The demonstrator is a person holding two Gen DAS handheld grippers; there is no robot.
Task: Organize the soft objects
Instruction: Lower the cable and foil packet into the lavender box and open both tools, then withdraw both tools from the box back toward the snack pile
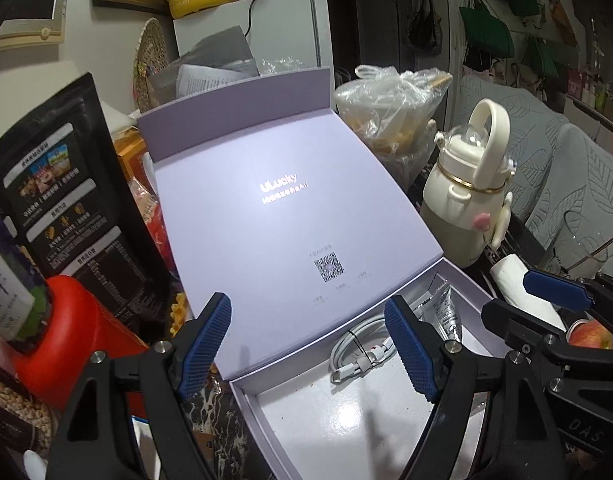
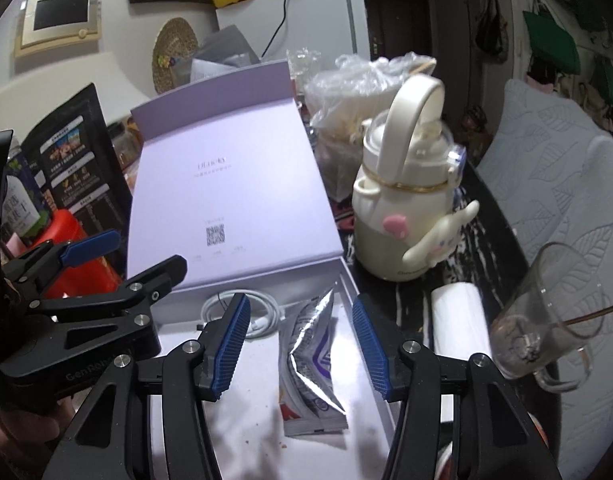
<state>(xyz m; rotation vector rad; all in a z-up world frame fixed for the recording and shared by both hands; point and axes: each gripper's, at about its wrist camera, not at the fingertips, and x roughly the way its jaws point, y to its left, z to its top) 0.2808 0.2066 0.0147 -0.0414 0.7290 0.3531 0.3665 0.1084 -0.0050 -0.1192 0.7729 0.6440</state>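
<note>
A lavender box stands open on the cluttered table, its lid [image 1: 266,200] tilted back and its white base [image 1: 346,420] in front. Inside lie a coiled white cable [image 1: 358,344] and a crinkled silver foil pouch [image 1: 446,312]. My left gripper [image 1: 308,344] hovers open over the near-left part of the base with nothing between its blue pads. My right gripper [image 2: 300,346] is open above the pouch [image 2: 310,364], which lies flat in the box between the pads without touching them. The cable [image 2: 262,312] sits just behind the left pad. The left gripper [image 2: 148,249] shows at the left edge.
A cream bottle [image 2: 406,208] with a loop handle stands right of the box, with a white roll [image 2: 462,320] and a glass mug [image 2: 546,320] nearer. A red container [image 1: 74,328] and black snack bag [image 1: 62,200] crowd the left. A plastic bag [image 1: 394,100] sits behind.
</note>
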